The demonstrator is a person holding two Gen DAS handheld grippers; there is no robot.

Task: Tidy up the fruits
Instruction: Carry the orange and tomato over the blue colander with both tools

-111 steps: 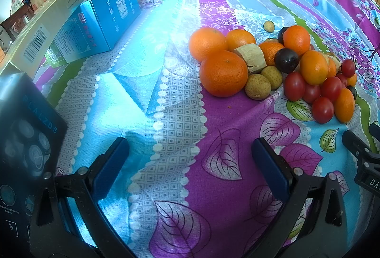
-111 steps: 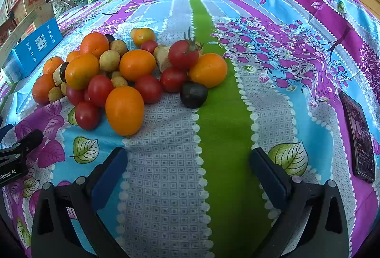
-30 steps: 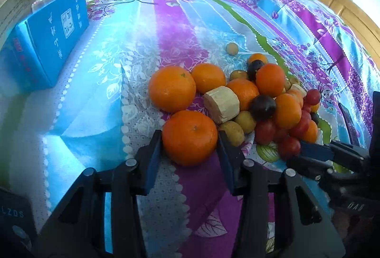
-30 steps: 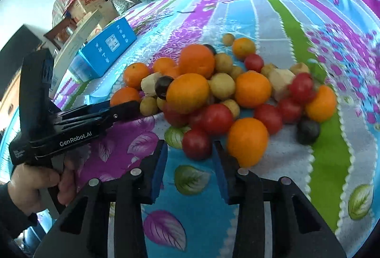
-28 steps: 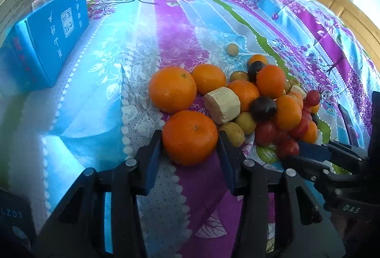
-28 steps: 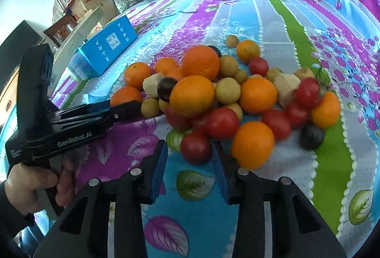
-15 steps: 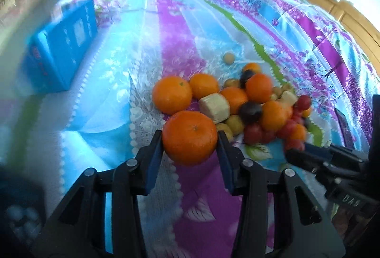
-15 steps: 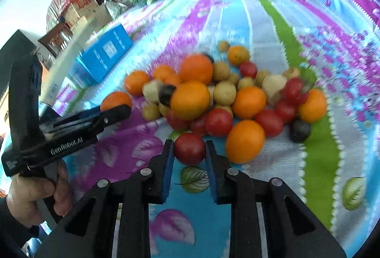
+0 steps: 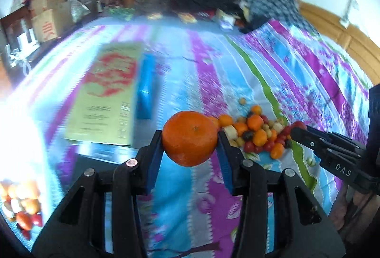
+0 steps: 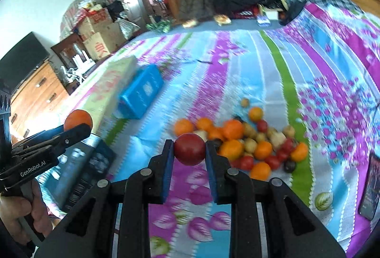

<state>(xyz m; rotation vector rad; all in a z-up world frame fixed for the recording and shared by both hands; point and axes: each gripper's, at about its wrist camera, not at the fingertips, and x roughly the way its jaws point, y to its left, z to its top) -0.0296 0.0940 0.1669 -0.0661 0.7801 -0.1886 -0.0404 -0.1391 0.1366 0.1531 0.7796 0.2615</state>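
Observation:
My left gripper (image 9: 190, 139) is shut on a large orange (image 9: 190, 138) and holds it high above the bed. It also shows in the right wrist view (image 10: 78, 122). My right gripper (image 10: 189, 150) is shut on a red tomato (image 10: 189, 148), also lifted above the cloth. The fruit pile (image 10: 251, 139) of oranges, tomatoes, dark plums and small brown fruits lies on the patterned bedspread (image 10: 273, 72) below and ahead; it shows small in the left wrist view (image 9: 256, 134).
A blue box (image 10: 140, 94) and a long yellow-green carton (image 9: 106, 94) lie left of the pile. A dark box (image 10: 83, 167) sits near the left. A phone (image 10: 370, 186) lies at the right. More fruit (image 9: 19, 205) shows at the lower left edge.
Both grippers have risen well above the bed with their fruit, the left with the orange, the right with the tomato. The pile now looks smaller and farther away.

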